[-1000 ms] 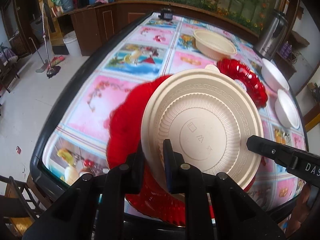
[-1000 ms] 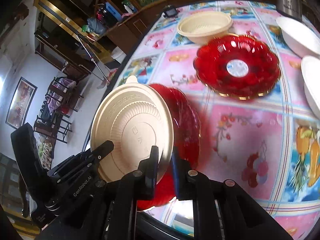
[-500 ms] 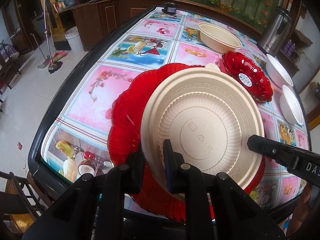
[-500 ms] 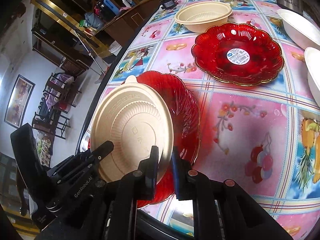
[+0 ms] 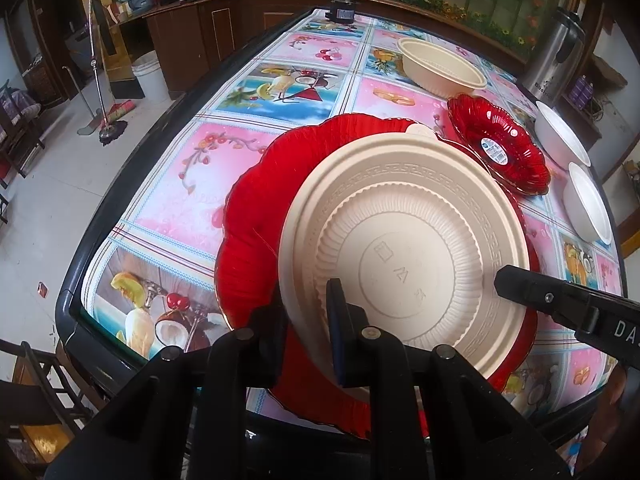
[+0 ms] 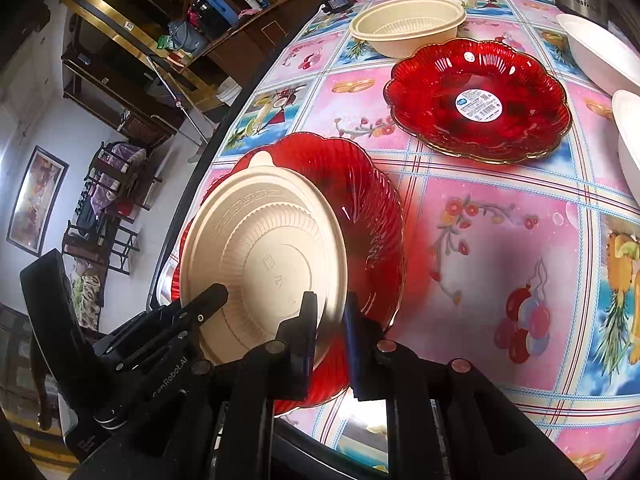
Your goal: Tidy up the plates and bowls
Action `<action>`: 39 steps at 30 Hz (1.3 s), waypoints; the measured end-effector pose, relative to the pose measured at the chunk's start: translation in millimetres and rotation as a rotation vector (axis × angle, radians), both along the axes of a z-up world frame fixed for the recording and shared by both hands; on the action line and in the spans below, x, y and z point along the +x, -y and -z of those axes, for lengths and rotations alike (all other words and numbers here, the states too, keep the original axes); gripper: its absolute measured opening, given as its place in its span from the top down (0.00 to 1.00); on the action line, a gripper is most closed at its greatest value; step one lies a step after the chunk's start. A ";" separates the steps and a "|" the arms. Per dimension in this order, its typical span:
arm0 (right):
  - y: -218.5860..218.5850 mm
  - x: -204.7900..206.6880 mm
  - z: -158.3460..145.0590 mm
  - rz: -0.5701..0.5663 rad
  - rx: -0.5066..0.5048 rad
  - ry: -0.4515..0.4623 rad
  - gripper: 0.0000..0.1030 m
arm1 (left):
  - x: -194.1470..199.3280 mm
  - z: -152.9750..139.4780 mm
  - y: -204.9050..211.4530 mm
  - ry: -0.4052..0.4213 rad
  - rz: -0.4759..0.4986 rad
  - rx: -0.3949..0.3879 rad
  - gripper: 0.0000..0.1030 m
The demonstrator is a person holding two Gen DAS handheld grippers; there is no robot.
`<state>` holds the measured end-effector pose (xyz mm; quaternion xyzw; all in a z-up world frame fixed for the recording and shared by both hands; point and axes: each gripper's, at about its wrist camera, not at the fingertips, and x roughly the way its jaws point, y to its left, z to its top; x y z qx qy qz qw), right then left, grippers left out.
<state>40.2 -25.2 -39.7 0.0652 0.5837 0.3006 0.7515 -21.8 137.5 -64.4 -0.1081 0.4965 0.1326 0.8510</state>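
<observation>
count on the table (image 5: 248, 92): two red plates, two beige bowls, two white bowls.

your left gripper (image 5: 306, 320) is clamped on the rim of the upturned beige bowl (image 5: 404, 256), one finger either side of the edge. your right gripper (image 6: 330, 328) has its fingers closed over the edge where that bowl and the red plate (image 6: 360, 208) behind it overlap; you cannot tell from either view whether it pinches the bowl alone or both.

the held bowl is at the near edge of the table, tilted, its base facing the cameras and its mouth toward the red plate. round, so no long axis.

the second red plate (image 6: 480, 100) lies flat, face up, with a round label at centre; the second beige bowl (image 6: 408, 26) stands mouth up just beyond it. two white bowls (image 5: 576, 168) sit at the right edge.

left wrist view alone shows the steel flask (image 5: 554, 56) whole, plus floor with mop (image 5: 102, 80) and bucket (image 5: 150, 76). right wrist view alone shows a framed picture (image 6: 34, 196) and chairs (image 6: 108, 200).
</observation>
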 end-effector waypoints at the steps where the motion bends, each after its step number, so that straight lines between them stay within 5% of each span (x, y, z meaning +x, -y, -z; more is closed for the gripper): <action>1: -0.6 -0.1 0.2 -0.002 -0.001 0.000 0.85 | -0.6 -0.2 -0.2 0.002 -0.002 0.002 0.86; 13: -4.3 0.0 0.8 -0.010 -0.009 -0.005 0.82 | -2.4 -1.4 -3.3 0.001 -0.002 -0.020 0.79; 17: -3.0 0.3 -1.7 -0.013 0.010 -0.006 0.71 | -4.2 -6.6 -4.5 0.017 0.011 -0.053 0.65; 20: -0.8 -1.3 -7.0 -0.019 0.032 0.000 0.54 | -7.8 -15.3 -4.4 0.033 0.006 -0.072 0.43; 26: 20.9 4.3 -26.1 0.005 0.142 -0.002 0.46 | -9.4 -49.3 -9.8 0.122 -0.004 -0.103 0.38; 32: 78.3 19.9 -54.8 0.172 0.259 0.075 0.39 | 43.6 -81.9 3.1 0.186 0.003 -0.085 0.27; 39: 141.0 60.0 -28.1 0.388 0.288 -0.017 0.36 | 147.3 -48.6 41.8 0.000 0.099 -0.181 0.28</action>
